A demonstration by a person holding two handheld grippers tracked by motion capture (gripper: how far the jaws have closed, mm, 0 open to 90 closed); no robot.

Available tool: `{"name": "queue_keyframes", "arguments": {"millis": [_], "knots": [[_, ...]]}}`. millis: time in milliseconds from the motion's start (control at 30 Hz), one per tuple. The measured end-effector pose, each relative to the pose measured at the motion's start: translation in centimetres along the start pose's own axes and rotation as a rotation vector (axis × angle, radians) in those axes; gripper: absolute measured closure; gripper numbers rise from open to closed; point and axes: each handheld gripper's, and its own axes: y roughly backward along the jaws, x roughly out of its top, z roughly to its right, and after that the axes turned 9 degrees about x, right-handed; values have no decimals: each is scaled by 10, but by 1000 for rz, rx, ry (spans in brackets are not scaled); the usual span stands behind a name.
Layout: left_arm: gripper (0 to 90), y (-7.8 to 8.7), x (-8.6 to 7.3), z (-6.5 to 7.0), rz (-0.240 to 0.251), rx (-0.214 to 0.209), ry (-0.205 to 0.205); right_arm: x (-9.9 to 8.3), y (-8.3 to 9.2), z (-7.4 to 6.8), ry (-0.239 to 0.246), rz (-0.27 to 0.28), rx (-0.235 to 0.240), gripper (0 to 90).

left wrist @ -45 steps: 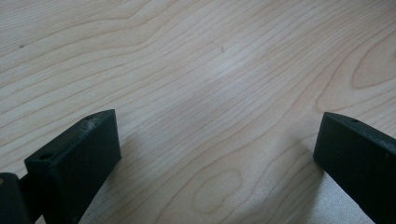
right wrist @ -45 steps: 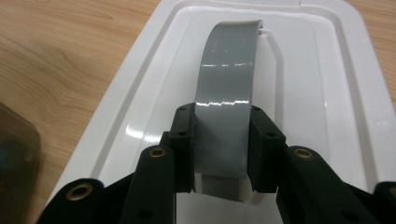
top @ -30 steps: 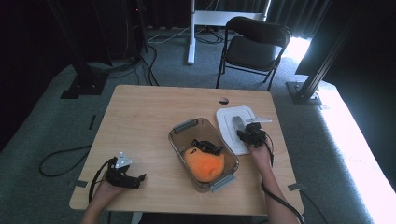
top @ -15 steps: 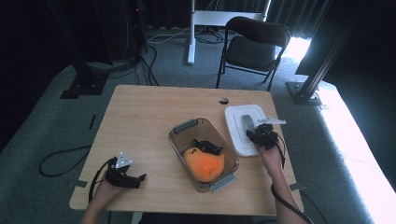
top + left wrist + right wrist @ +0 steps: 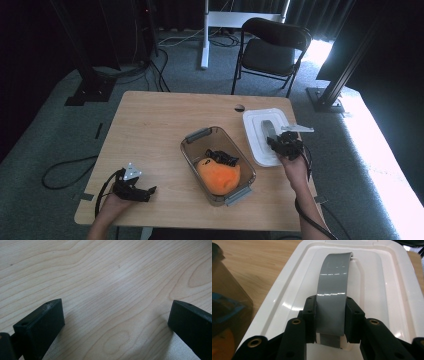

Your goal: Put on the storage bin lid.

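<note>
The right gripper (image 5: 329,338) had its jaws clamped on the grey handle (image 5: 333,290) of the white lid (image 5: 257,140), which sat near the table's right edge, just right of the clear bin (image 5: 218,165). The bin stood toward the front-right of the table (image 5: 150,130), w/ an orange soft thing (image 5: 218,176) and something black (image 5: 220,156) inside. The left gripper (image 5: 136,190) rested at the front-left corner, jaws wide apart w/ nothing betw. them, just bare wood in the left gripper view.

What could go wrong, as a guess:
- The grip sat on one end of the handle strap, not its middle, so the lid would prob. hang tilted once lifted and could swing into the bin's rim on the way over.
- The strap looked smooth and glossy; a sideways pull could let it slide thru the pads and drop the lid.
- The bin wasn't held by the left gripper, so a bump or hard press could shove it toward the front edge.
- The orange thing bulged high in the bin; the lid might not seat flat and one end could pop up.

Vs a second ago: the lid and right gripper had shifted right, away from the bin, toward the right edge, and the hand looked a bit higher. Left gripper, bin and contents hadn't moved.
</note>
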Motion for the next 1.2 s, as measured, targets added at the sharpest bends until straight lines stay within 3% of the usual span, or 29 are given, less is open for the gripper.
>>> {"name": "queue_keyframes", "arguments": {"millis": [300, 700, 1200], "knots": [[9, 0, 0, 0, 0, 1, -2, 12, 18, -18, 26, 22, 15, 673], [9, 0, 0, 0, 0, 1, -2, 21, 28, -42, 62, 37, 55, 673], [10, 0, 0, 0, 2, 0, 1, 30, 37, -90, 140, 46, 139, 674]]}}
